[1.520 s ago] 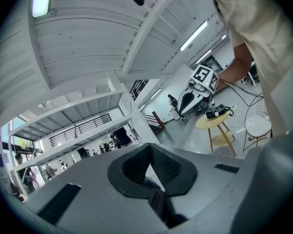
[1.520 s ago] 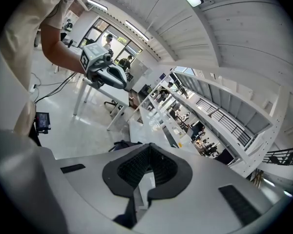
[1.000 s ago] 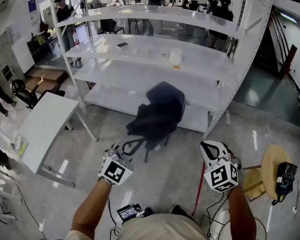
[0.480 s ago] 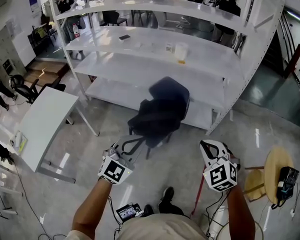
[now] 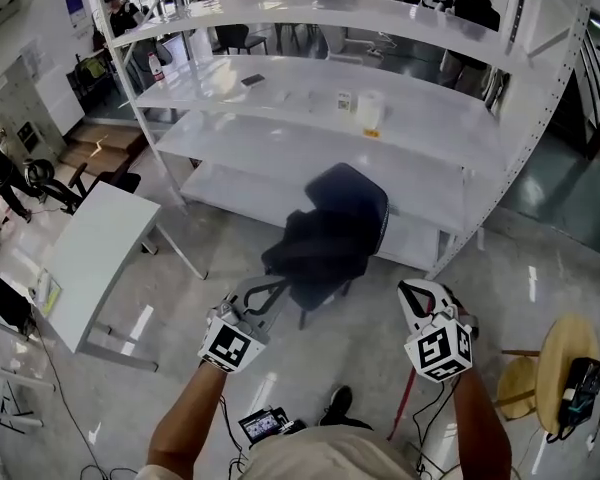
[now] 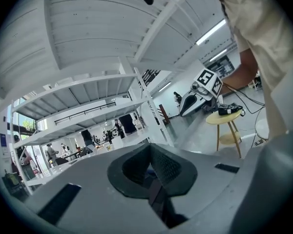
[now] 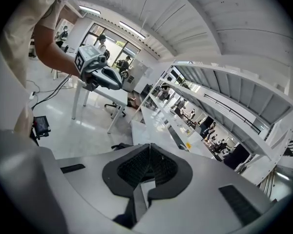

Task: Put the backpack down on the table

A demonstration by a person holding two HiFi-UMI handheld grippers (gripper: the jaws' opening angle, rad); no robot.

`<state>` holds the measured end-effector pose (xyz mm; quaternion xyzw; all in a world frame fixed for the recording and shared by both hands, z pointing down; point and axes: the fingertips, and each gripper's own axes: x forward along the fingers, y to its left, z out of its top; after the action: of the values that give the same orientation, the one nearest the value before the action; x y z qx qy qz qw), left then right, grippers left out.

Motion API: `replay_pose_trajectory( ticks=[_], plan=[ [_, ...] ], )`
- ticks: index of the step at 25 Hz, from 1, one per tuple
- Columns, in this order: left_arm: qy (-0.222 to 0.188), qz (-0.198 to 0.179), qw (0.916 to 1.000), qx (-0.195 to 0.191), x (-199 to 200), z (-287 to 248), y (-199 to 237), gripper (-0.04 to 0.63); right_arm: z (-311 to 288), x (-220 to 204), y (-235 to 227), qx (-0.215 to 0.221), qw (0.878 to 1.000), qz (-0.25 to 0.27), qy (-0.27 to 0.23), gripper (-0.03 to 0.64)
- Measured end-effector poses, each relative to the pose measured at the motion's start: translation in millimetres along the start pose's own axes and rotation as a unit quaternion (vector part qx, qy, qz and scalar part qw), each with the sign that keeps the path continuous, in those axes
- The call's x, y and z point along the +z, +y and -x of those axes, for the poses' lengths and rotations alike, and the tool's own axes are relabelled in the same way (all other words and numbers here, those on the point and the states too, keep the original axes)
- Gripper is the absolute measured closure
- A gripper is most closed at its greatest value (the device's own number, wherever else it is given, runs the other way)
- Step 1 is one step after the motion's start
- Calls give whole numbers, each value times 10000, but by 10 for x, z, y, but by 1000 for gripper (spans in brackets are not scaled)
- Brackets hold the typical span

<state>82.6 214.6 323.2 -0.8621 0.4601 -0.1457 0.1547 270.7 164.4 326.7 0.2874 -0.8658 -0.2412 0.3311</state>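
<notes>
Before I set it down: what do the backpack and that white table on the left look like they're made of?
The backpack looks like dark woven fabric, likely nylon or polyester, with a matte finish: it sags and folds softly. The table has a smooth white top, probably laminate or painted board, with a slight sheen and hard, flat edges. Its thin pale legs look like painted metal.
</notes>
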Motion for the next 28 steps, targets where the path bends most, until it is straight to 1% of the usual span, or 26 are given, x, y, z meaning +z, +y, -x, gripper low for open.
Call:
replay_pose_trajectory(
  ticks=[3,8,12,15,20,24,28],
  plan=[
    [95,-11,9999,70,3,-200,59,584,-131,-77,-182,59,9999,-54,-136,591],
    [165,-97,9995,249,81,-472,120,584,-280,-224,-427,139,9994,28,-329,591],
    [261,-214,9991,270,170,-648,143,584,-383,-322,-552,225,9987,-69,-458,591],
    [347,-197,9988,300,177,-726,156,583,-438,-368,-640,269,9983,-87,-509,591],
    [443,-171,9987,209,126,-885,116,584,-569,-489,-736,309,9979,-258,-512,591],
    [572,-113,9983,75,-4,-968,123,583,-661,-522,-730,341,9977,-343,-483,591],
    [490,-70,9988,-32,-43,-1116,196,584,-735,-600,-783,300,9981,-415,-352,591]
  ],
)
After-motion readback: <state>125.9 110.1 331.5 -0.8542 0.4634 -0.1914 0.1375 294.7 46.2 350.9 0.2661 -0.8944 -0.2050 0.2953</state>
